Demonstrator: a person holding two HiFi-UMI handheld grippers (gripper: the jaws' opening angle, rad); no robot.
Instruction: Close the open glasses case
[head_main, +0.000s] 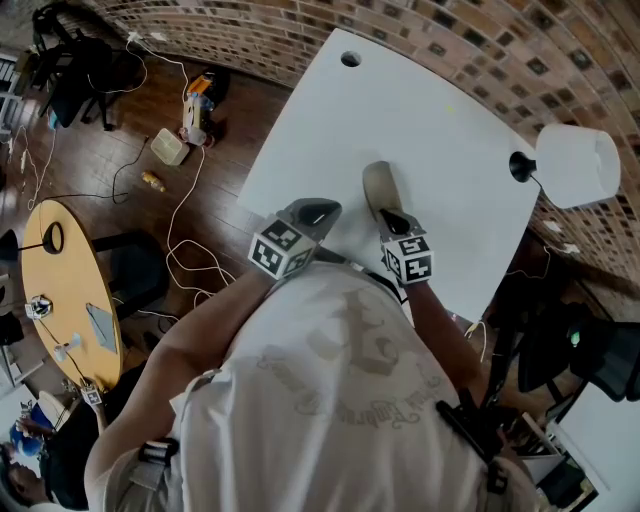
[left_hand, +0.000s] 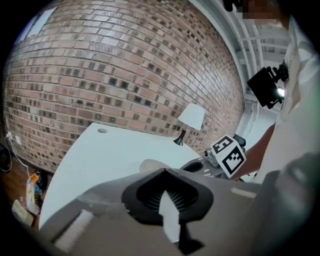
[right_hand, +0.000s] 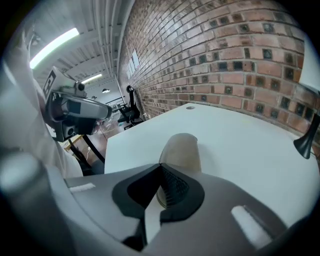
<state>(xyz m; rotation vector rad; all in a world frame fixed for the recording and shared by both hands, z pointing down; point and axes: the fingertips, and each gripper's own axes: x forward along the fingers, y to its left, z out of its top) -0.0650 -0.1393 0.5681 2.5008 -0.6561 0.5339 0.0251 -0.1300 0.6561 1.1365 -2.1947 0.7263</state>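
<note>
We are recording the taupe oblong hard-shell glasses case (head_main: 376, 185) as lying on the white rectangular table (head_main: 430, 120), its long axis running straight away from us. The right gripper (head_main: 392, 218) is sitting at the case's near end, jaws pressed together, nothing visibly pinched. The left gripper (head_main: 318, 212), jaws likewise together and empty, is hovering just beside the case on its left. We are judging the right the nearer, in line with that axis
</note>
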